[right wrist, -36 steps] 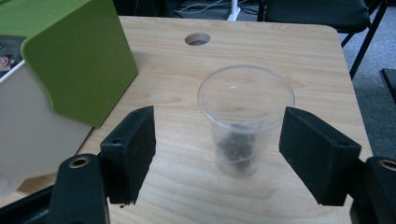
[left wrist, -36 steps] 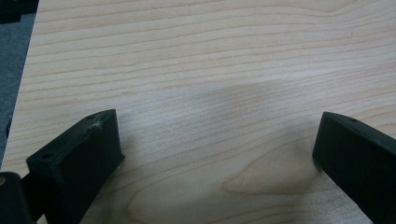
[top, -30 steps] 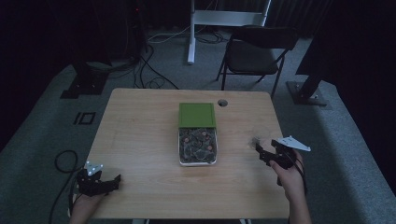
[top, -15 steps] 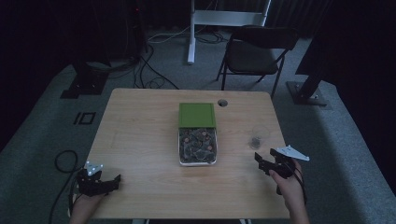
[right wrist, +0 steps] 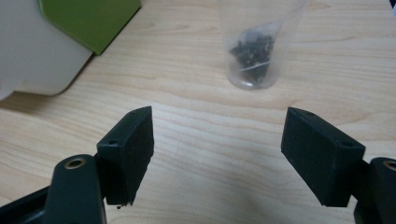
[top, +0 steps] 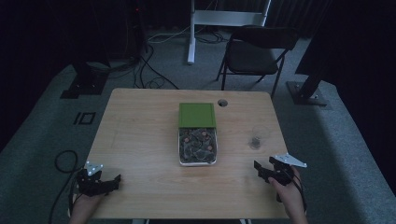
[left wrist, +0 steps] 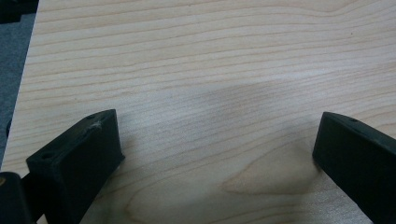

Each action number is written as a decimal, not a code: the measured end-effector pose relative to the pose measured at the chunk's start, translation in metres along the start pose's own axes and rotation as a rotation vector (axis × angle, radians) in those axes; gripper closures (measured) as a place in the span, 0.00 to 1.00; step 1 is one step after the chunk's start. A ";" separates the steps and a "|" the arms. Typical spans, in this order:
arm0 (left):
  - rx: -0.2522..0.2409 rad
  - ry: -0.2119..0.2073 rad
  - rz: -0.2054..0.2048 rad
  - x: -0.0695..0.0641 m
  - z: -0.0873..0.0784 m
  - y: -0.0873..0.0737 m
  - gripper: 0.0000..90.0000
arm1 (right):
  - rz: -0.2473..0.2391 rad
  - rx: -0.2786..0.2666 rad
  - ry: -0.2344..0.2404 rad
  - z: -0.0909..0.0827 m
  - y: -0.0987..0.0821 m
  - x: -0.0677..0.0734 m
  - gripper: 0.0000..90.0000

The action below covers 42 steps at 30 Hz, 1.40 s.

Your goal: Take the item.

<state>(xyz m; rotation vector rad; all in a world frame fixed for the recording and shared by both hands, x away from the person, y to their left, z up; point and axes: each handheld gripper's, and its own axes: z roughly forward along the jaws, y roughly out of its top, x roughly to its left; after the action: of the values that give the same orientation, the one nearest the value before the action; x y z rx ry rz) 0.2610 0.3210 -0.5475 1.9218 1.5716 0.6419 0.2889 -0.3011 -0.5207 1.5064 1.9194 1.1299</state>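
Note:
A clear plastic cup (top: 255, 137) (right wrist: 259, 45) with a dark pouch in its bottom stands on the table right of centre. My right gripper (top: 264, 166) (right wrist: 217, 135) sits short of it near the front right edge, open, with bare wood between its fingers. In the middle of the table is a white box (top: 198, 147) (right wrist: 32, 56) of small packets, its green lid (top: 197, 114) (right wrist: 88, 18) slid to the far end. My left gripper (top: 115, 181) (left wrist: 215, 140) rests open over bare wood at the front left corner.
The wooden table (top: 140, 130) has a round cable hole (top: 222, 102) near its far edge. A black folding chair (top: 254, 51) stands behind the table, and cables (top: 63, 161) lie on the grey carpet at the left.
My right gripper has drawn back from the cup toward the front edge and sunk lower, still open. The left gripper has stayed put.

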 end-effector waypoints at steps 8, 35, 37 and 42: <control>0.000 0.000 0.000 0.000 0.000 0.000 0.02 | -0.007 0.032 -0.008 0.003 -0.012 -0.001 0.28; 0.000 0.000 0.000 0.000 0.000 0.000 0.02 | -0.100 0.137 -0.039 0.015 -0.028 0.003 0.20; 0.000 0.000 0.000 0.000 0.000 0.000 0.02 | -0.112 0.142 -0.045 0.015 -0.028 0.004 0.20; 0.000 0.000 0.000 0.000 0.000 0.000 0.02 | -0.121 0.144 -0.050 0.016 -0.028 0.005 0.20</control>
<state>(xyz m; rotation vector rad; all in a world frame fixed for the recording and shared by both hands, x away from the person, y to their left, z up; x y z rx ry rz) 0.2609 0.3210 -0.5475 1.9221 1.5716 0.6422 0.2834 -0.2931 -0.5515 1.4549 2.0654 0.9108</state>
